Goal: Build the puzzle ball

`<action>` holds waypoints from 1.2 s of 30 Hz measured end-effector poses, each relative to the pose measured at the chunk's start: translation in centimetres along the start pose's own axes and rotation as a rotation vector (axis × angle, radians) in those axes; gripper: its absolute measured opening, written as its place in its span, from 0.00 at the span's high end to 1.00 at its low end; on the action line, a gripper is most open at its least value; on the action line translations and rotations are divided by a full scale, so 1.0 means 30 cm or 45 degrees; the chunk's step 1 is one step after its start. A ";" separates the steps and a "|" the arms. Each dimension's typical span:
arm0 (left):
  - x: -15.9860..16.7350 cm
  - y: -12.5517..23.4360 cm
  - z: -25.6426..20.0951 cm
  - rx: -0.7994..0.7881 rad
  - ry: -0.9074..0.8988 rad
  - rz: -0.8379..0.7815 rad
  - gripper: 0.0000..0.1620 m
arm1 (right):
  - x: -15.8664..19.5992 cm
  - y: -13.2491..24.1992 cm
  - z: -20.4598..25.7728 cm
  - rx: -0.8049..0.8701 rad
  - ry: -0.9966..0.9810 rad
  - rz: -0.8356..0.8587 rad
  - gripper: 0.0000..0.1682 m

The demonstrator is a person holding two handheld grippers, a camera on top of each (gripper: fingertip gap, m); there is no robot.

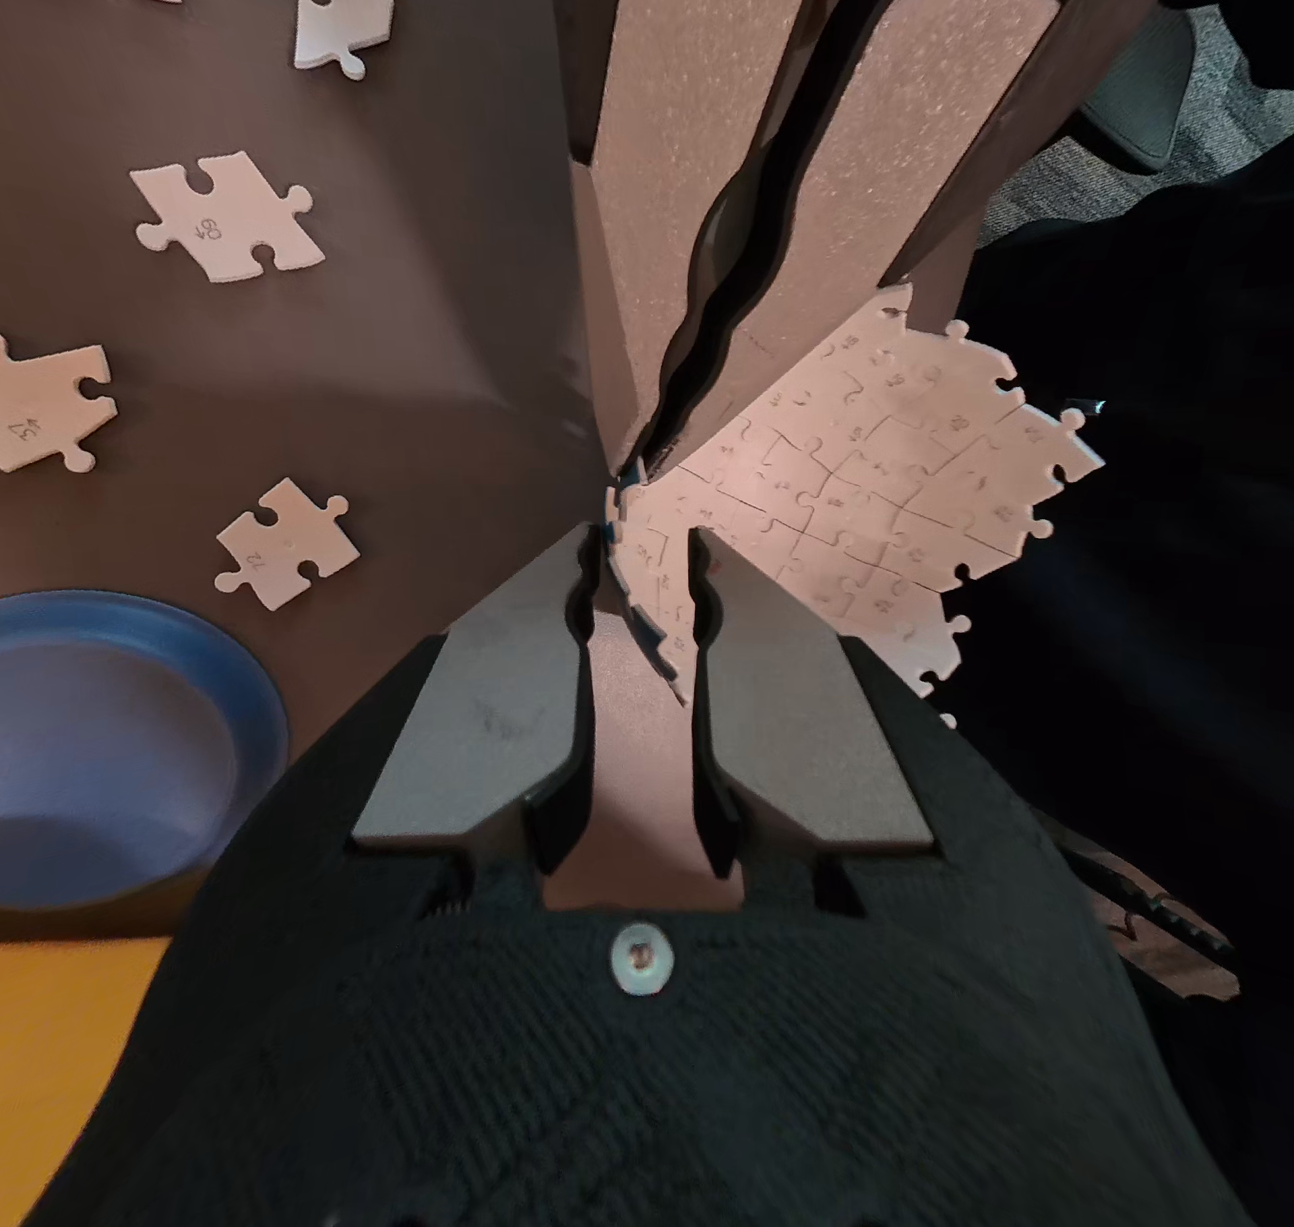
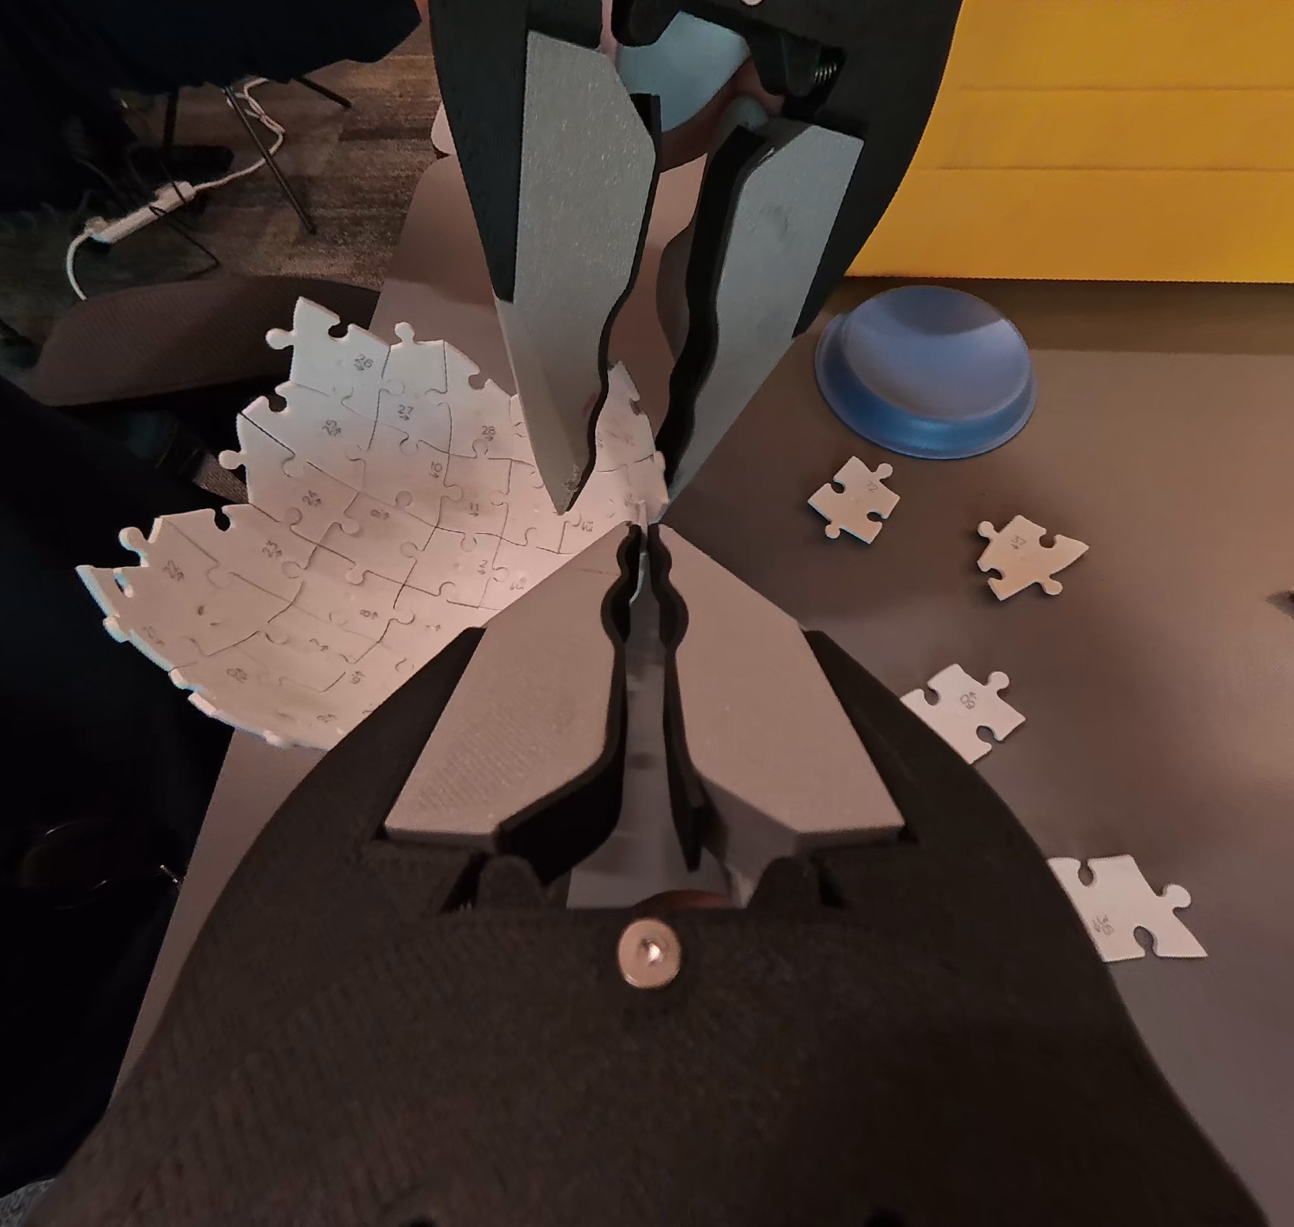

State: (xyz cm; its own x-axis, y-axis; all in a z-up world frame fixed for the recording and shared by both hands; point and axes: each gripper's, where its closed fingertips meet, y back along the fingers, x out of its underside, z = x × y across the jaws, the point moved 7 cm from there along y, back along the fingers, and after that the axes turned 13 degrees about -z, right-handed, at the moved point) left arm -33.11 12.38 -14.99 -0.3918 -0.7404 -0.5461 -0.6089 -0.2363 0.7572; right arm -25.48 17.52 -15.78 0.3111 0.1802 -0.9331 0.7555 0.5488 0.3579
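Assembled section: a curved, bowl-shaped shell of joined white puzzle pieces (image 2: 336, 549), also seen in the left wrist view (image 1: 875, 493). It is held at the near edge of the table, most of it overhanging the dark floor beyond.
Left gripper (image 1: 641, 542): its fingers straddle the rim of the shell, one inside the bowl and one outside. A gap shows between the pads, and whether they press on the rim cannot be told.
Right gripper (image 2: 643, 535): jaws clenched almost together at the tips, pinching the edge of the shell where the rims of the two grippers meet.
Relative pose: the two grippers approach the same spot on the shell from opposite sides, tips nearly touching.
Table (image 2: 1155, 703): dark matte surface.
Loose pieces: white single pieces lie flat and apart from one another on the table; four show in the right wrist view, among them one near the dish (image 2: 854, 498) and one nearest the camera (image 2: 1127, 917); five show in the left wrist view, including one just beside the dish (image 1: 287, 543).
Blue dish (image 2: 924, 388): a shallow round stand resting on the table, well apart from the shell; in the left wrist view it sits at the lower left (image 1: 105, 745).
Background: a yellow panel (image 2: 1120, 143) behind the table; a white power strip (image 2: 140, 216) on the carpet.
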 end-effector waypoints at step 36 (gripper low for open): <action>0.011 -0.009 0.014 -0.007 0.010 0.013 0.90 | 0.016 -0.015 0.000 0.056 0.076 -0.007 1.00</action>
State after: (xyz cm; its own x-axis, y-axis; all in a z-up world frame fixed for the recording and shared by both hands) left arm -33.36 12.45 -15.53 -0.3925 -0.7476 -0.5357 -0.6014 -0.2321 0.7645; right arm -25.67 17.35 -16.39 0.2730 0.2263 -0.9350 0.7820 0.5138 0.3527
